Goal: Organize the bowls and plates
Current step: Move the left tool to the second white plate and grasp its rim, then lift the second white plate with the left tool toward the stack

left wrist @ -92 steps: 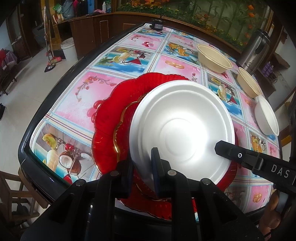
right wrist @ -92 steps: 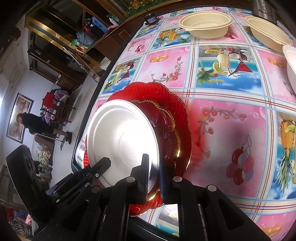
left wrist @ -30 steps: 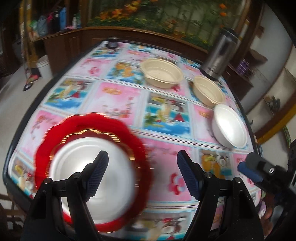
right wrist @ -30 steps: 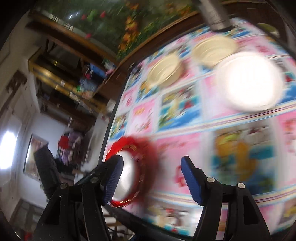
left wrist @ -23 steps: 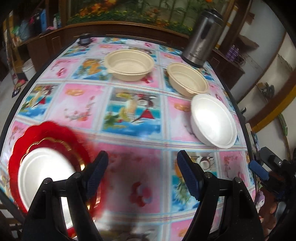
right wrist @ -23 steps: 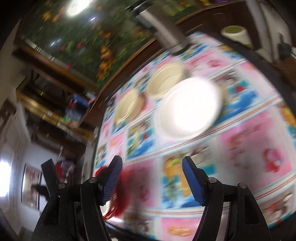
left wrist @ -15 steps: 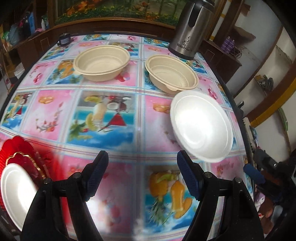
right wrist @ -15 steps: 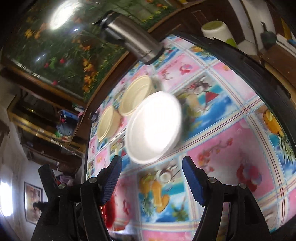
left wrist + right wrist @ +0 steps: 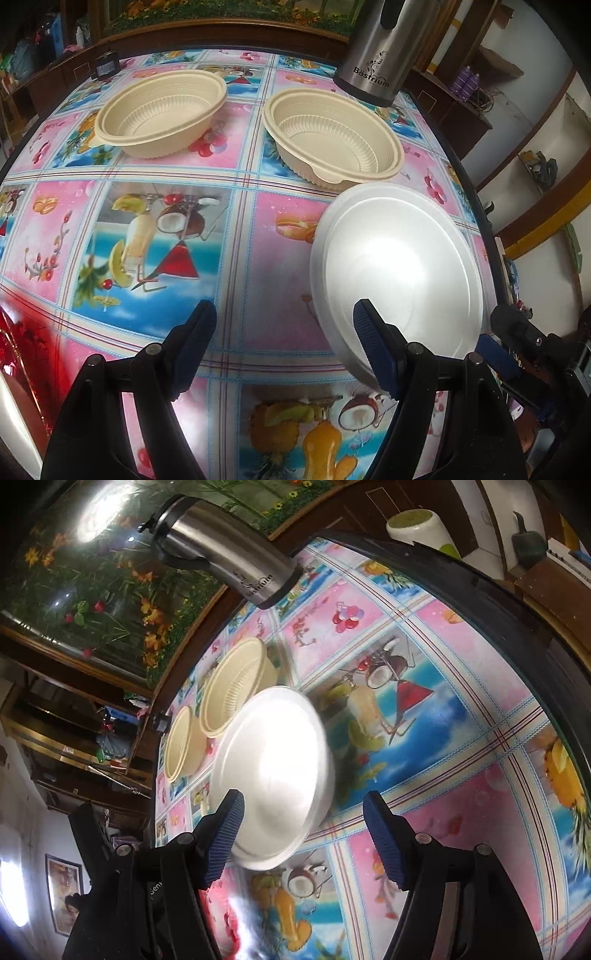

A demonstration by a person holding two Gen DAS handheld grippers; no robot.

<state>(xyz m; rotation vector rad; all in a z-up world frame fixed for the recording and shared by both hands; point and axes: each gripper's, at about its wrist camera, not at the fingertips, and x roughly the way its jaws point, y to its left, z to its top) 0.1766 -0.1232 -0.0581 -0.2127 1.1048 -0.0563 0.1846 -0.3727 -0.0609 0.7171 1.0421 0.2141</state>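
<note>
Here both grippers stand open, empty: left gripper [image 9: 284, 345] and right gripper [image 9: 303, 834] flank the white bowl [image 9: 397, 273] on the table [image 9: 229, 240], touching nothing. Red plate [image 9: 26, 343] cut off leftward.

The only clearly legible text is the brand name "Bästrium", printed in gold letters under a small curled ornament on the lower body of the steel thermos flask [image 9: 384, 55] that stands at the far edge of the table. In the right wrist view the same print shows on the flask, tilted and too blurred to spell out. On the black body of the right gripper [image 9: 301, 834], below its left finger, a few small pale letters show that look like "Gen", cut off by the arm. The fruit and cocktail pictures on the tablecloth [image 9: 258, 258] carry no words.
</note>
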